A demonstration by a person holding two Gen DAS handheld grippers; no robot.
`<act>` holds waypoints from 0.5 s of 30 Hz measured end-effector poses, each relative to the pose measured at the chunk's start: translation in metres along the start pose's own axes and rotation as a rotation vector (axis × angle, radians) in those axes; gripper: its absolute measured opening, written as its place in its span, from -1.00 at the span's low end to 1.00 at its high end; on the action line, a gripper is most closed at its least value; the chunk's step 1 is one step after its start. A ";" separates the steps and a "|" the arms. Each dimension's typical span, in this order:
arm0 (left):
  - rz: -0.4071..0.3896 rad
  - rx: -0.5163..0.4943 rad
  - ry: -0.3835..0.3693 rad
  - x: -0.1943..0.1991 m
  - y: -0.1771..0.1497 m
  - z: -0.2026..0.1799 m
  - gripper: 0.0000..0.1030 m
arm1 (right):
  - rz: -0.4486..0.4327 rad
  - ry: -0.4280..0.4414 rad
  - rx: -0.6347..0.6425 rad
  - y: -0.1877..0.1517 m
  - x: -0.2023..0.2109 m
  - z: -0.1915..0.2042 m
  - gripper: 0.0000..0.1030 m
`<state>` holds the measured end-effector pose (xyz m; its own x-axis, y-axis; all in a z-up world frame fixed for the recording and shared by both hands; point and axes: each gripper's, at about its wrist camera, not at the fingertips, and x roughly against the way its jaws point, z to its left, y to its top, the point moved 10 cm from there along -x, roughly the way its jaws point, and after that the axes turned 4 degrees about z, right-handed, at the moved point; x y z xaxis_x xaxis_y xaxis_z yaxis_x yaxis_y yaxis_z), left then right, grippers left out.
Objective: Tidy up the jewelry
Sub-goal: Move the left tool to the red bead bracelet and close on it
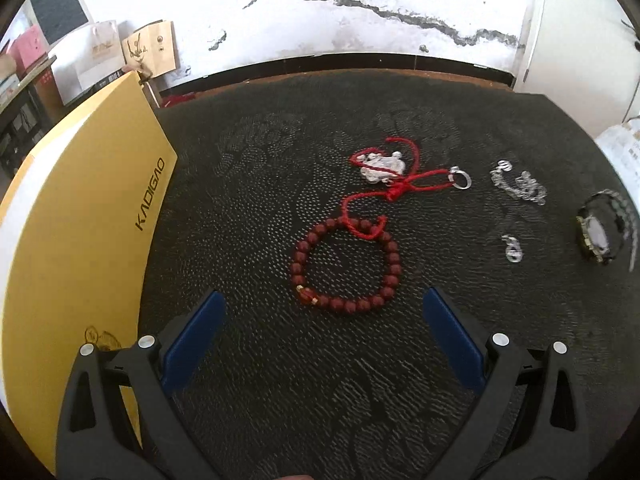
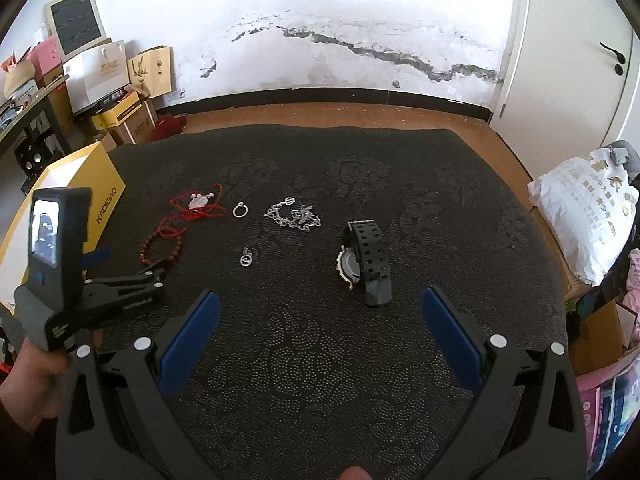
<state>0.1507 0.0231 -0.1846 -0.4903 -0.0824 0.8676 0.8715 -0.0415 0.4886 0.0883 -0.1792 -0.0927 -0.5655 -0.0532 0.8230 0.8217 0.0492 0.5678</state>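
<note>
left gripper (image 1: 324,304) spread wide, red bead bracelet (image 1: 346,266) just ahead between its fingertips

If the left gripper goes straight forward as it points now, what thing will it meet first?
Most likely the red bead bracelet. It lies on the dark mat just ahead of the open left gripper, roughly centred between the fingers. The red cord with the silver charm lies beyond it. Depth is uncertain through the fisheye.

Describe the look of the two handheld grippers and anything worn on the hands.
Both the left gripper and right gripper have black plastic frames, silver pivot bolts and blue finger pads. The left gripper carries a grey housing with a lit screen. The hand looks bare.
</note>
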 end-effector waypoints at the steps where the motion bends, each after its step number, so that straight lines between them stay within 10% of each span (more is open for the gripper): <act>1: 0.004 0.002 0.003 -0.003 0.000 0.002 0.89 | 0.002 0.003 0.005 0.000 -0.001 0.002 0.89; 15: 0.024 0.030 -0.067 -0.032 0.009 0.017 0.89 | 0.026 0.036 0.038 0.001 -0.010 0.021 0.89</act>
<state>0.1736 0.0421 -0.2062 -0.4691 -0.0164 0.8830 0.8832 -0.0105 0.4689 0.0936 -0.1574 -0.1002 -0.5409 -0.0868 0.8366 0.8322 0.0890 0.5472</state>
